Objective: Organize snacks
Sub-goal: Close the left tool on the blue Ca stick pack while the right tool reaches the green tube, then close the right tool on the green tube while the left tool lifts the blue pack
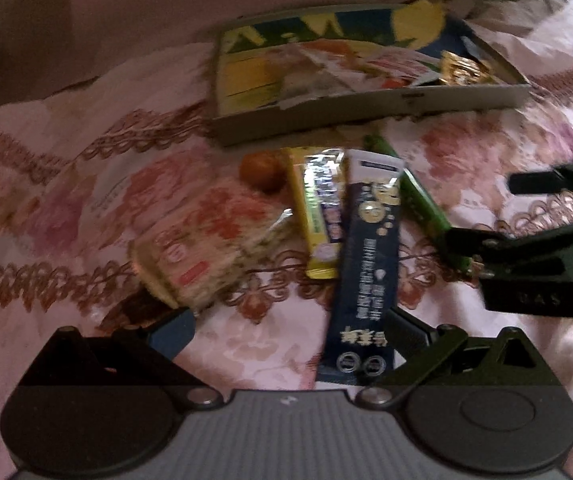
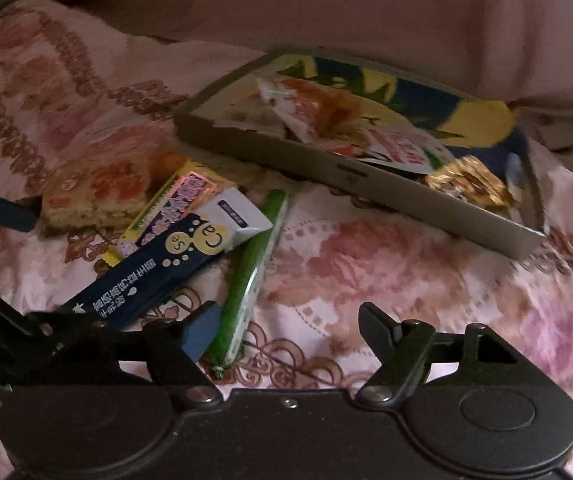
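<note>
Several snacks lie in a heap on a floral bedcover: a dark blue stick pack (image 1: pixel 366 260) (image 2: pixel 154 276), a yellow stick pack (image 1: pixel 320 208) (image 2: pixel 174 204), a green stick (image 1: pixel 422 200) (image 2: pixel 254 272), a round cake in clear wrap (image 1: pixel 206 240) (image 2: pixel 98 196) and a small orange ball (image 1: pixel 260 170). My left gripper (image 1: pixel 290 334) is open, with the blue pack's near end between its fingers, close to the right one. My right gripper (image 2: pixel 288 324) (image 1: pixel 482 210) is open, and the green stick's near end lies beside its blue left pad (image 2: pixel 202 328).
A shallow printed cardboard box (image 1: pixel 366 108) (image 2: pixel 326 164) sits behind the heap, holding packets and a gold-wrapped sweet (image 1: pixel 462 68) (image 2: pixel 470 184). Pink bedding (image 2: pixel 366 8) rises behind it. Bare bedcover (image 2: pixel 366 264) lies right of the green stick.
</note>
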`<move>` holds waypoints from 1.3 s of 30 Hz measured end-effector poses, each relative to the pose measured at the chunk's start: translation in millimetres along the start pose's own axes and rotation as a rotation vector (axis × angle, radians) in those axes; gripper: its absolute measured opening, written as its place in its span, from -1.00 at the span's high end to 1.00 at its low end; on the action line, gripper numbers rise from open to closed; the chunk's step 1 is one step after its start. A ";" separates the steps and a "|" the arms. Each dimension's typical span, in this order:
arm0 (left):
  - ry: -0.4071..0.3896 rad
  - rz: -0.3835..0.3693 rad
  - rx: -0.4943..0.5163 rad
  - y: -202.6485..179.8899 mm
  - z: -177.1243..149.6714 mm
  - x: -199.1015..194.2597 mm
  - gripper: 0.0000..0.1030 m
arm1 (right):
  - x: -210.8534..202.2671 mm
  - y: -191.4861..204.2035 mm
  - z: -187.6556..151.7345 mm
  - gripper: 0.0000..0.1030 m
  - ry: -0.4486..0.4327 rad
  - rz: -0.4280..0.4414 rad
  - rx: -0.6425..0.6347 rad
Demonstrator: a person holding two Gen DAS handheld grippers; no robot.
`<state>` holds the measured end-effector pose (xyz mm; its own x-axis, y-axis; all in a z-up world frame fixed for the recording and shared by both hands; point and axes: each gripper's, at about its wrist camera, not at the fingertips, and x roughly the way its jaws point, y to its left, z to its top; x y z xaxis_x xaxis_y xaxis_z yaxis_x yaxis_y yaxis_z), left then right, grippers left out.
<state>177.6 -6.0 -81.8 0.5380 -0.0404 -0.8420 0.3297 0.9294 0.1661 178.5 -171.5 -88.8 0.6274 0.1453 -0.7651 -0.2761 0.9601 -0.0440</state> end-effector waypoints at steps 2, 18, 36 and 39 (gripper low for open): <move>-0.007 -0.005 0.020 -3.8 0.2 2.5 -0.99 | 4.9 -1.2 1.7 -0.44 -0.001 0.029 0.023; -0.027 -0.079 0.107 -21.1 0.2 14.2 -0.16 | 14.8 -3.0 3.3 0.39 0.045 0.046 0.202; -0.028 -0.130 0.067 -21.4 6.0 20.1 0.19 | 17.2 1.6 0.0 0.63 0.014 0.051 0.150; -0.020 -0.140 0.060 -21.2 4.8 16.3 0.25 | 14.0 0.7 -0.6 0.64 0.021 0.056 0.169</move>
<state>183.2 -28.2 -96.6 0.4991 -0.1758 -0.8485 0.4479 0.8906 0.0789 186.7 -169.0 -100.0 0.5987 0.1963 -0.7766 -0.1826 0.9774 0.1063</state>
